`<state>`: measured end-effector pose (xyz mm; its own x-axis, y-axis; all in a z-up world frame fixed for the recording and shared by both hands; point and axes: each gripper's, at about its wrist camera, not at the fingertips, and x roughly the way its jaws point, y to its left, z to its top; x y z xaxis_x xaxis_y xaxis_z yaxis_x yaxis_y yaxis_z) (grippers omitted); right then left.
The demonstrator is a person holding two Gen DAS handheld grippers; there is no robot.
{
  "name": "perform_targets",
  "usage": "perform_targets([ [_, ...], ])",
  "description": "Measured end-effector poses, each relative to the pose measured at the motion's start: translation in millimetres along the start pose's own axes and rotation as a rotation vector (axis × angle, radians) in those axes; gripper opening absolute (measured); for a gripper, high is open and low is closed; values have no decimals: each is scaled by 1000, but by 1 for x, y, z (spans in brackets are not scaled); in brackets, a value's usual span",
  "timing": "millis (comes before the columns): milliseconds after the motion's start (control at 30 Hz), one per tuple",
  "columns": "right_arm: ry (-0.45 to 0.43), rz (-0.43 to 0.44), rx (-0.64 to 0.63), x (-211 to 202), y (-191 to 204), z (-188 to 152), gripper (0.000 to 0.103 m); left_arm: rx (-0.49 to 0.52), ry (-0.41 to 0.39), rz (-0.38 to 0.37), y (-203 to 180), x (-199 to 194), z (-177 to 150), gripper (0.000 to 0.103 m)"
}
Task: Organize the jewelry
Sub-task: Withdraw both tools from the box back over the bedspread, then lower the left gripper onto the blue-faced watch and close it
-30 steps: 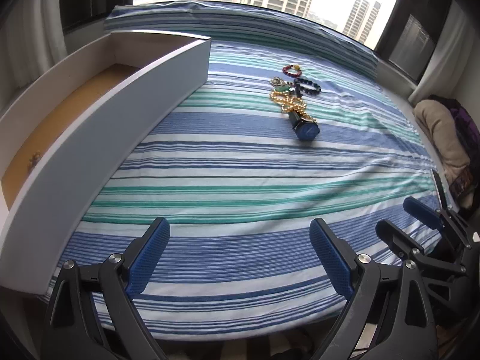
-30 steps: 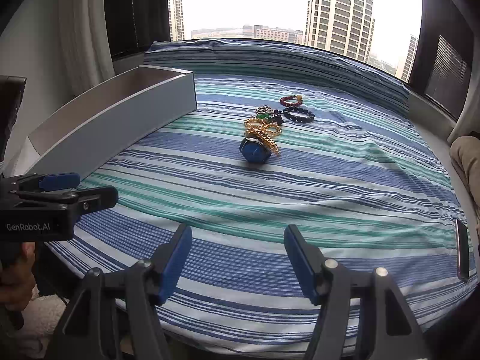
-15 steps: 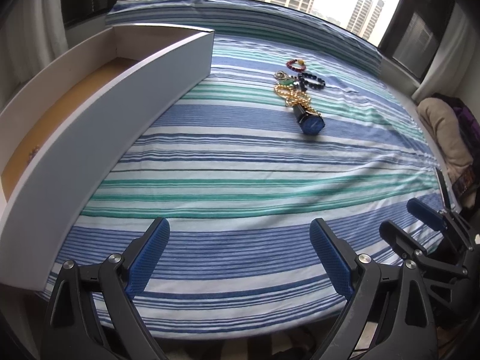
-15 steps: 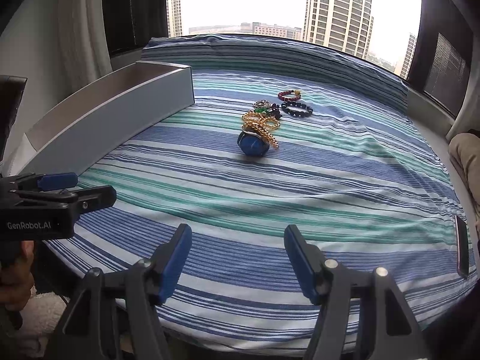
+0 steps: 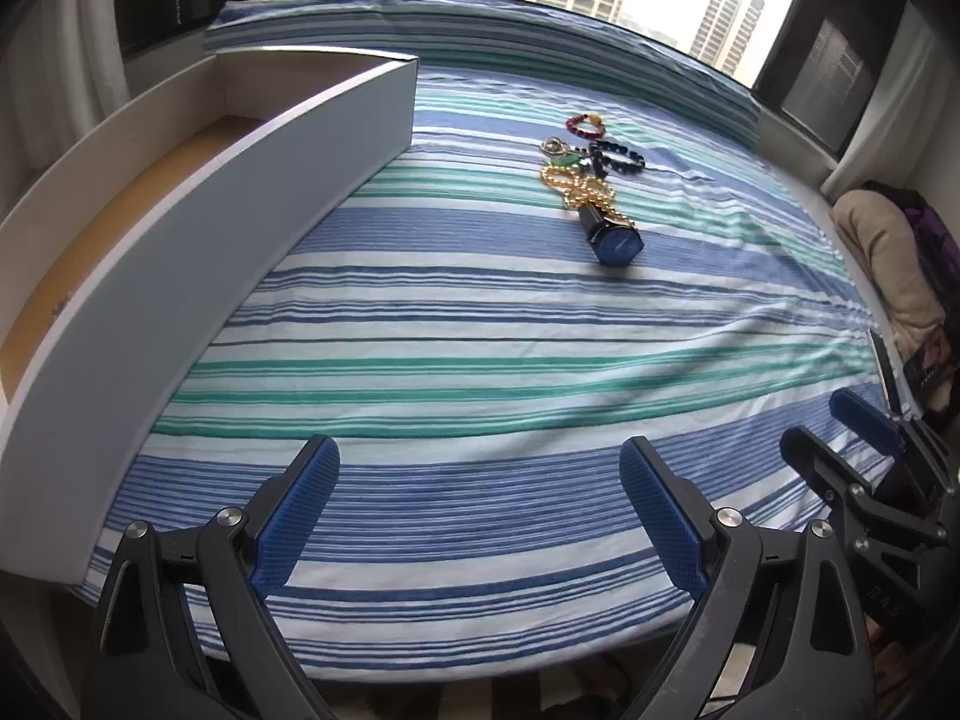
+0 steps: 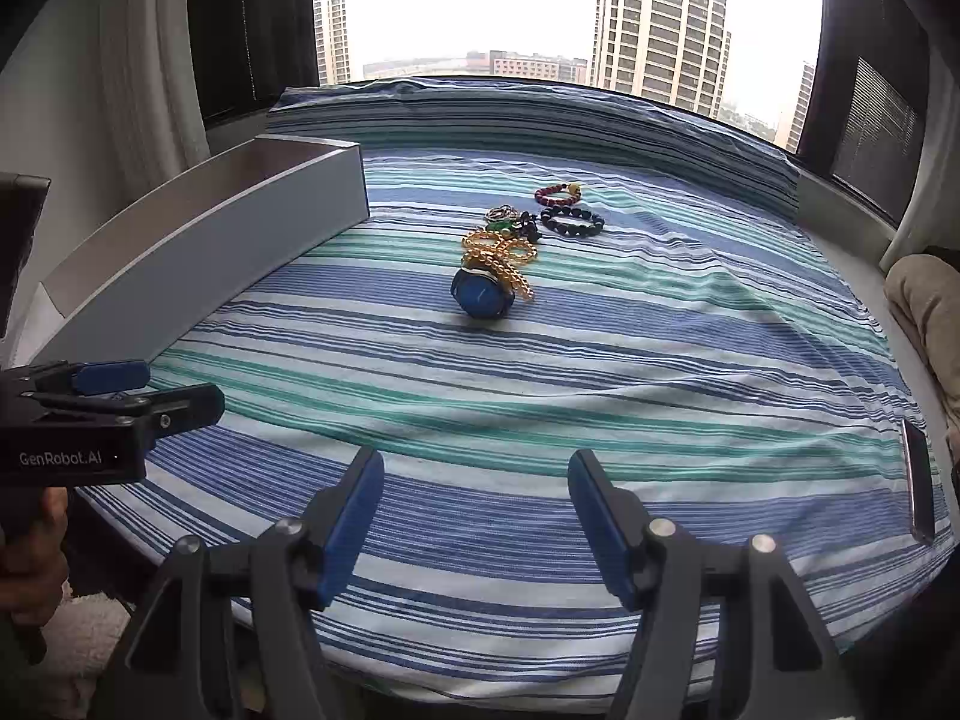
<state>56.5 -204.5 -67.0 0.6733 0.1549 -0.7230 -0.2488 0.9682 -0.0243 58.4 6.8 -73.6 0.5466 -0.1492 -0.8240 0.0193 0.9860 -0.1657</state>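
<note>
1. The blue, green and white striped bed sheet (image 6: 600, 372) fills both views and carries everything the task concerns.
2. The long white open drawer with a tan floor (image 5: 198, 222) lies on the sheet's left side. It looks nearly empty, apart from a small speck on its floor in the left wrist view that I cannot identify. I judge it to be where the jewelry should go.
3. The left gripper (image 5: 480, 516) hangs over the near edge of the sheet with its blue pads wide apart and nothing between them.
4. The right gripper (image 6: 477, 519) hangs over the same near edge, open at a medium spread and also empty.
5. The jewelry sits in a small cluster toward the far middle of the sheet, well apart from both grippers and a little right of the drawer's far end.
6. Nearest lies the blue-faced round wristwatch (image 6: 480, 294), touching the gold bead chain (image 6: 501, 255) heaped behind it.
7. Beyond them lie a dark bead bracelet (image 6: 572, 222), a red bead bracelet (image 6: 558, 195) and a small green-and-silver trinket (image 6: 503, 221).
8. By my reading the sorting has scarcely begun, and this is the approach step.
9. The next move calls for one gripper to reach forward to the watch, the closest piece, and close on it without dragging the chain along.
</note>
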Motion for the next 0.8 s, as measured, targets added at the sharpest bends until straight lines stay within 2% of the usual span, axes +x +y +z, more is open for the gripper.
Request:
perform_targets([
  [267,29,-14,46,8,-15,-7,65,-5,35,0,0,13,-2,95],
  [433,32,-11,55,10,-19,-8,65,9,52,-28,-7,24,7,95],
  [600,48,-3,76,15,-26,-11,65,32,58,-114,-22,41,34,95],
  [733,55,-5,96,16,-34,-15,65,11,43,-217,-35,64,70,95],
  [800,58,-7,106,16,-38,-16,65,3,34,-242,-43,80,88,95],
])
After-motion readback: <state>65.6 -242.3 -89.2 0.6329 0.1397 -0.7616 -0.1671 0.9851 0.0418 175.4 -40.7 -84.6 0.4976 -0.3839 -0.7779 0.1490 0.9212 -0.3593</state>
